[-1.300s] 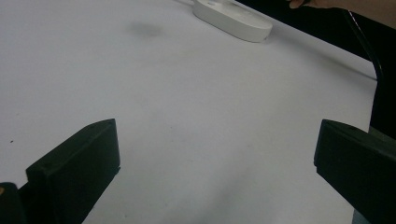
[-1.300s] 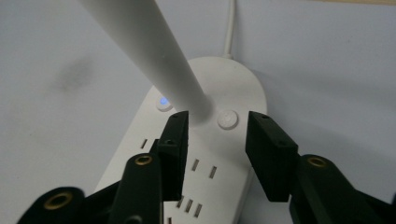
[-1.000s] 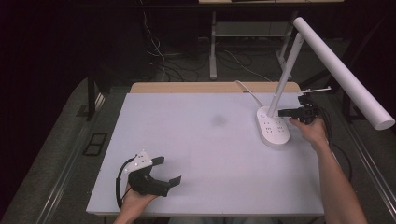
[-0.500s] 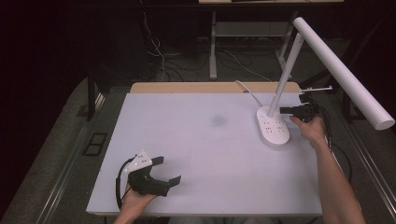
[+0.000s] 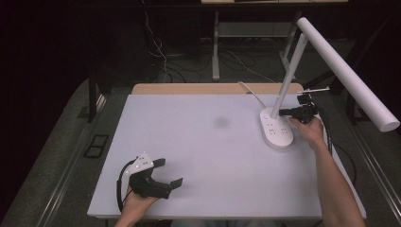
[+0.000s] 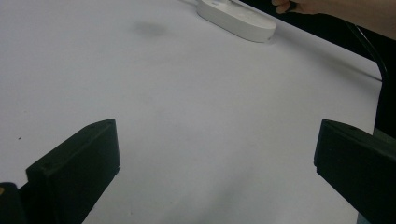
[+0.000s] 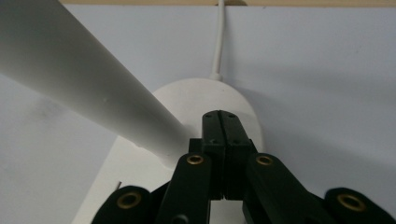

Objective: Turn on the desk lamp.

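Note:
A white desk lamp stands at the table's right side, its oval base [image 5: 275,130] flat on the surface, its slanted stem [image 5: 289,66] rising to a long tube head [image 5: 347,73]. My right gripper [image 5: 283,112] is shut with nothing between its jaws, tips just above the rear of the base [image 7: 205,100] beside the stem [image 7: 74,79]. My left gripper [image 5: 171,174] rests open at the table's near left, jaws wide apart over bare tabletop [image 6: 196,121]. The lamp base [image 6: 236,18] lies far ahead of it.
The lamp's white cable [image 5: 250,93] runs off the table's back edge. A faint dark smudge [image 5: 220,122] marks the white tabletop [image 5: 203,142]. Table legs and cables lie on the floor behind. A black cable [image 5: 331,142] trails from the right gripper.
The right gripper has crept slightly toward the lamp stem over the base. The left gripper has stayed put.

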Motion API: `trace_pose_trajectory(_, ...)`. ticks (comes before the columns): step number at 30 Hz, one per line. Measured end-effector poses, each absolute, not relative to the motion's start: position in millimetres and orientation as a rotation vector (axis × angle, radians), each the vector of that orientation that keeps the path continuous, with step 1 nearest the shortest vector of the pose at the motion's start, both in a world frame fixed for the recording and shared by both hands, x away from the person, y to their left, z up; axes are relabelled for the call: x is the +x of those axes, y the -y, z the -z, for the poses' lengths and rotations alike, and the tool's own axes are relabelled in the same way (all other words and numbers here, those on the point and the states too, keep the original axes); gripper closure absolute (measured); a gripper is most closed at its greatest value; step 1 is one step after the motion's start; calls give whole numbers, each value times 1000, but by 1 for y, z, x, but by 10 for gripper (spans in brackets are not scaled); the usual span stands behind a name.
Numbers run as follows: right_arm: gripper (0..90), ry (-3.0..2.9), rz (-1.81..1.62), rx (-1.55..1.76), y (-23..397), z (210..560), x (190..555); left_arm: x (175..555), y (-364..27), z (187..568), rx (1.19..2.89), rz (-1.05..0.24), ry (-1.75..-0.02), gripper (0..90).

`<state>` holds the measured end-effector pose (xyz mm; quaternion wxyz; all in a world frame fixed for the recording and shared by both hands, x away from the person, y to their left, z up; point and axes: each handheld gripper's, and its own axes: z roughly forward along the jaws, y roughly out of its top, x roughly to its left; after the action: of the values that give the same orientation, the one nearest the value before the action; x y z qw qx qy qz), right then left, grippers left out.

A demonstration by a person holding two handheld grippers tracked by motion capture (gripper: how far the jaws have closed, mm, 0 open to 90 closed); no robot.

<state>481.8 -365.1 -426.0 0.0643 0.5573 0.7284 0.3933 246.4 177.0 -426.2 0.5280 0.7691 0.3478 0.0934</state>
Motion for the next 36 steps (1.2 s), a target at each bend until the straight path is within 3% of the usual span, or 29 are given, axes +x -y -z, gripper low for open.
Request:
trace_pose_trajectory(22,900,-2111,-1223,1740,367,432,470,246,-175,427,1847,-220,-822,0)
trace_pose_trajectory(36,899,-2106,-1233,1699,368,418,466,246,-177,427,1839,-225,-837,0)
